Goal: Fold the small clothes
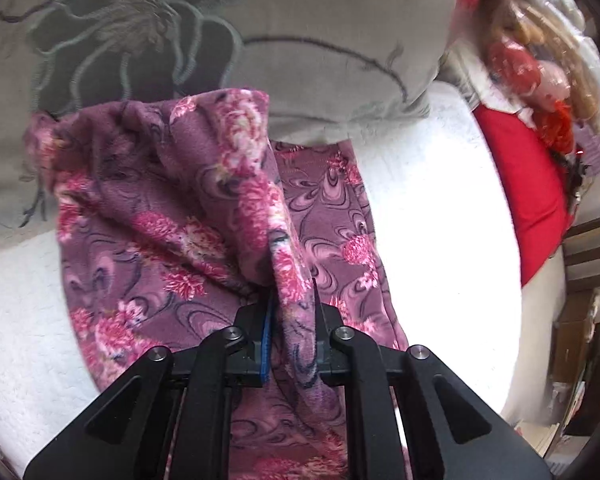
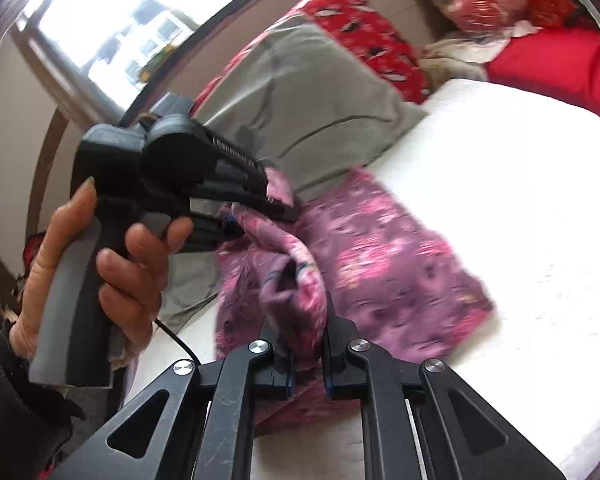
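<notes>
Floral garment [image 1: 188,216] lies on the white bed [image 1: 432,208], long axis running away toward the grey pillow [image 1: 320,40]. Left tongs [image 1: 290,308] and right tongs [image 2: 306,344] are both clenched on bunched near-edge fabric, side by side; the fold is judged to go pillow-ward.

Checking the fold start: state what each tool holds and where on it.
Both hold the purple floral garment. The left tool pinches a bunched fold of its raised edge; the right tool pinches another gathered fold of it above the white bed cover.
</notes>
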A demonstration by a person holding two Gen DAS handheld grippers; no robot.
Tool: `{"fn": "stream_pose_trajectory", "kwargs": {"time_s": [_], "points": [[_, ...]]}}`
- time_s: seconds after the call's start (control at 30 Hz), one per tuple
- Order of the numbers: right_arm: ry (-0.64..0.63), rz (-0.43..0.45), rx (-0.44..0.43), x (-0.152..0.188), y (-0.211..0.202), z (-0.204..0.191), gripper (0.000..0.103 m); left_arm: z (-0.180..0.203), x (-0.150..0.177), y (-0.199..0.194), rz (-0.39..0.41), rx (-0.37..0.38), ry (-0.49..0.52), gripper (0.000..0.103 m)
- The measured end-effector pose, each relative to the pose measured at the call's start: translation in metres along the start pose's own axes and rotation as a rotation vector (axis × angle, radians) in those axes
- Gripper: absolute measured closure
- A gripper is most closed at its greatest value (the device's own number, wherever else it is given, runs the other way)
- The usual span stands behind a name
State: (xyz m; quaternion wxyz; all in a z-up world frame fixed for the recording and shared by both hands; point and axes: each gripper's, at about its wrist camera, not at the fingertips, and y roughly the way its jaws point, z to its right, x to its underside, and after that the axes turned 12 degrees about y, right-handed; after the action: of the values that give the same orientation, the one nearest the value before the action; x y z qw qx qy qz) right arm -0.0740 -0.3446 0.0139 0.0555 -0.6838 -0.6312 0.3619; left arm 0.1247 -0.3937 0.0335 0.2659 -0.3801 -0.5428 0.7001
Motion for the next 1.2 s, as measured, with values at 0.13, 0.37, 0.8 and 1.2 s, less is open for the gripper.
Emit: {"fn": "stream_pose_trajectory", "kwargs": {"time_s": [0.13,0.37,0.8,1.2], "points": [[0.091,-0.011,0.050,-0.012,0.008,0.029,0.095,0.007,-0.005,0.013,-0.018,-0.020,-0.008,0.085],[0.240,-0.136,0.106,-0.014,0.029,0.063,0.086,-0.008,0.011,-0.032,0.092,0.069,-0.017,0.060],[-0.068,-0.221,-0.026,-0.101,0.096,-0.008,0.032,-0.137,0.128,-0.012,0.125,0.201,-0.421,0.046],[-0.303,-0.287,-0.056,-0.084,0.137,-0.043,0.095,-0.132,0.142,-0.039,0.224,0.164,-0.324,0.046]]}}
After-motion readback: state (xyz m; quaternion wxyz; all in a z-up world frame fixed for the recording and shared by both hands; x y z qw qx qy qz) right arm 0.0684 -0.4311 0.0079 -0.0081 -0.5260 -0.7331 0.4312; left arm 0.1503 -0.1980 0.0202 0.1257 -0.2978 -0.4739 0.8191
